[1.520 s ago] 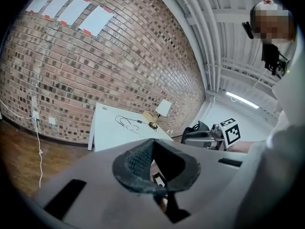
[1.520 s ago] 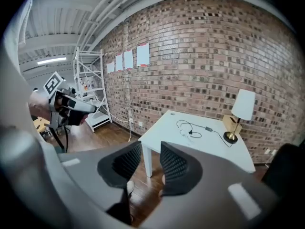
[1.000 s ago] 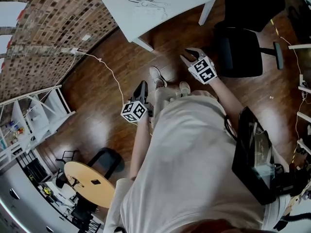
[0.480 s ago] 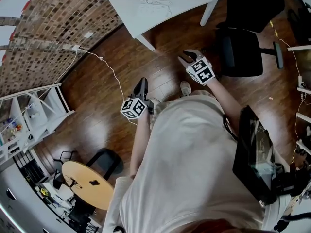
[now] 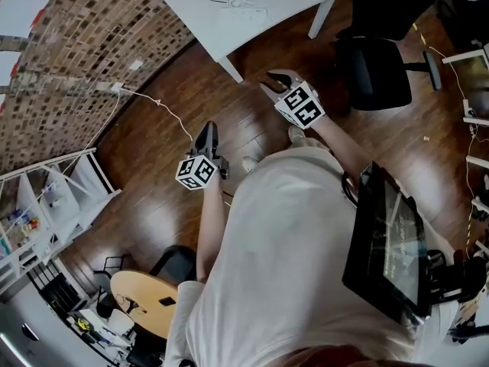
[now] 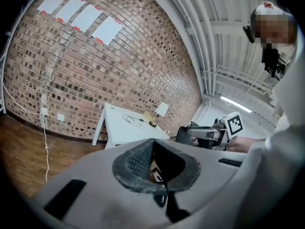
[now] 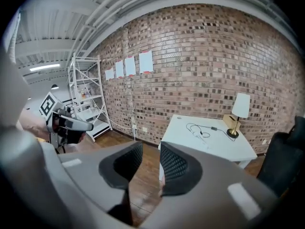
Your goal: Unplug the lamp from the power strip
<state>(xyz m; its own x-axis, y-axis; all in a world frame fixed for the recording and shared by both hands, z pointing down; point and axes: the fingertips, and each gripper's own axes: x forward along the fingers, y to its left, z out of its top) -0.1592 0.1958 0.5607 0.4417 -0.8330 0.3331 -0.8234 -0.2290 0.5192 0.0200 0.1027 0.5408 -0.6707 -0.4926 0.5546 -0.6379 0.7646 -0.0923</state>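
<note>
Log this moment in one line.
left gripper: shut, empty | right gripper: open, empty | lamp: on white table, untouched | unplugging: not begun

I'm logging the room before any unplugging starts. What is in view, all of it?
table: one, white, by the brick wall
lamp: one, white shade, on the table near the wall
cable: one, black, looped on the table
office chair: one, black, beside the table
shelving: one, white, along the wall
round table: one, tan, behind the person
paper sheets: four, white, on the wall
cord: one, white, from the wall onto the floor
left claw: one, grey, shut, empty
right claw: one, grey, open, empty
</note>
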